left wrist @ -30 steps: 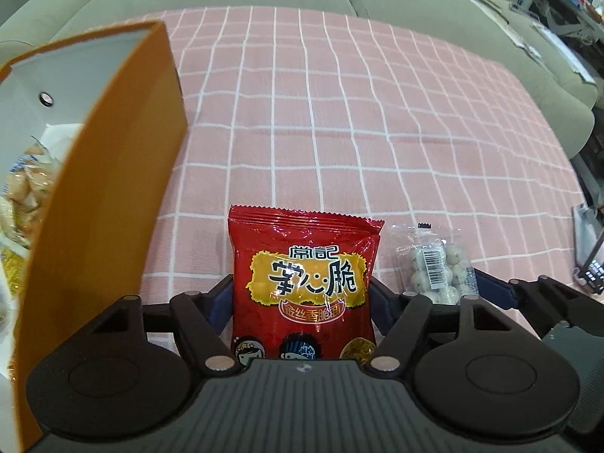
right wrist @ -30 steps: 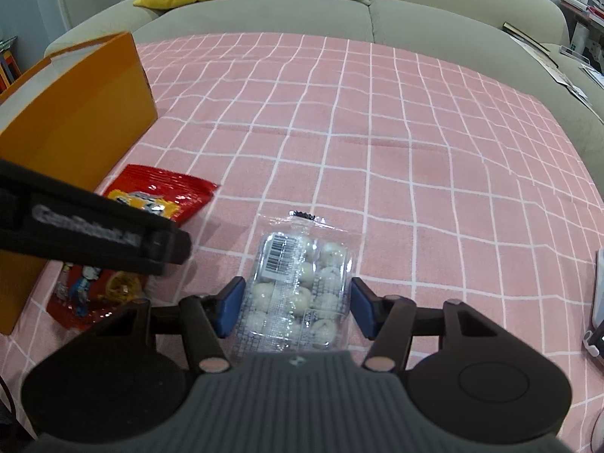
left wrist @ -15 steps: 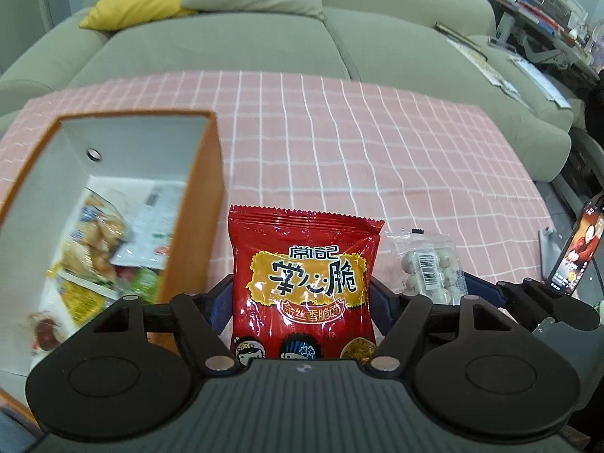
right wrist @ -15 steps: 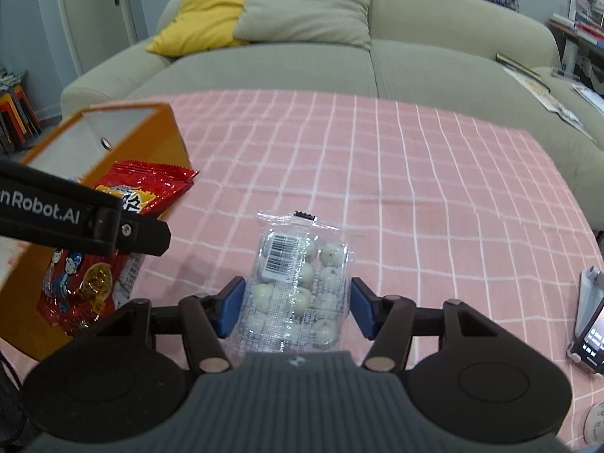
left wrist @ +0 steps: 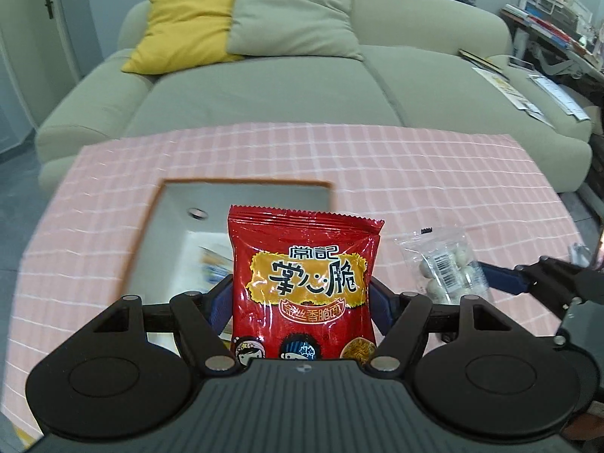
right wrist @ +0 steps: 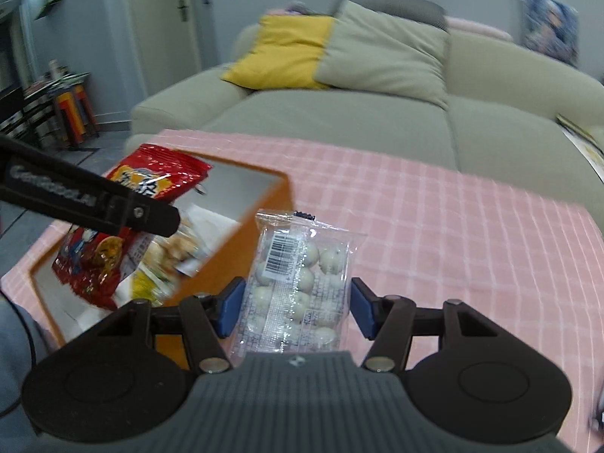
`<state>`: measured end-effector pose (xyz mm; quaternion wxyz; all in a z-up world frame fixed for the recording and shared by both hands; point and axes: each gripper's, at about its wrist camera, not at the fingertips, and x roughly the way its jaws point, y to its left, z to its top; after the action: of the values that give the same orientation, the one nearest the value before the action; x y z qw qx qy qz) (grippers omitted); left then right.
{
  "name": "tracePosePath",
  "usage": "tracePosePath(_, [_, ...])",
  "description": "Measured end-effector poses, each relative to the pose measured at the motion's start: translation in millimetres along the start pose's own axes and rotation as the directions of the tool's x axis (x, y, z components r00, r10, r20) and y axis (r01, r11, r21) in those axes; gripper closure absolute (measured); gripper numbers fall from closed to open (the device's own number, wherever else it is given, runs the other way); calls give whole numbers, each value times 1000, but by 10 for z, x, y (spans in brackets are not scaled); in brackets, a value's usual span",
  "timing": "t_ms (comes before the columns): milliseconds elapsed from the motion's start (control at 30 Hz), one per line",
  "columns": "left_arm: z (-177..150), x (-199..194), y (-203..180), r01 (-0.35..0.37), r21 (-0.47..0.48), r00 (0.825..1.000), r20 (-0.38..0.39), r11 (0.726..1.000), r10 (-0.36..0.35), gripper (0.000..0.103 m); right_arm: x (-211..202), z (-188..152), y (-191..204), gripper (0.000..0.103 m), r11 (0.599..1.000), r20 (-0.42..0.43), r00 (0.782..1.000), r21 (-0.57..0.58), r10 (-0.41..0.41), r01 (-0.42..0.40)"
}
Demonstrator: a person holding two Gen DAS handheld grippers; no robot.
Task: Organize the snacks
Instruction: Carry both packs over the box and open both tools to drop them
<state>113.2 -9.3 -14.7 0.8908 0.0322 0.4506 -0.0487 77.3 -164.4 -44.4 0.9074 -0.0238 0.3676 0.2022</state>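
My left gripper (left wrist: 300, 307) is shut on a red snack bag (left wrist: 304, 283) and holds it upright above the open orange box (left wrist: 241, 183). The box is white inside and holds several snack packs. In the right wrist view the red bag (right wrist: 113, 226) hangs over the box (right wrist: 260, 211) with the left gripper's finger across it. My right gripper (right wrist: 296, 304) is shut on a clear bag of white balls (right wrist: 298, 283), held in the air just right of the box. That clear bag also shows in the left wrist view (left wrist: 445, 264).
The pink checked tablecloth (left wrist: 415, 173) covers the table. A green sofa (left wrist: 264, 90) with a yellow cushion (left wrist: 188, 26) and a grey-green cushion stands behind it. Papers lie on the sofa's right end. A door and colourful stools are at far left in the right wrist view.
Both grippers have risen with their bags. The left gripper has moved over the box, now seen from above. The right gripper has come closer to the box's right wall.
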Motion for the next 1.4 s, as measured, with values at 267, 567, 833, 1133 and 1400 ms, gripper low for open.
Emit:
tracePosePath(267, [176,264,430,-10,90,996,-83,996,17,22,335,406,456,46,971,-29,995,-216,94,-98])
tracePosePath(567, [226,836,720,-48,119,978,-195,992,70,22,1006,662,874,47,869,-140,986,-473,88,-145])
tracePosePath(833, [212,1183,795,-107,140,950,-277,984,143,22,1492,614,1019,47,807,-206,978,-580,-16,-109])
tracePosePath(1133, [176,1353,742,-139,198,936,-293,970,194,21,1771,522,1037,52,780,-248,966,-618,-75,-99])
tracePosePath(1400, [210,1242,722,-124,211,944,-276,970,180,14,1712,576,1044,36,770,-241,969,-628,-56,-112])
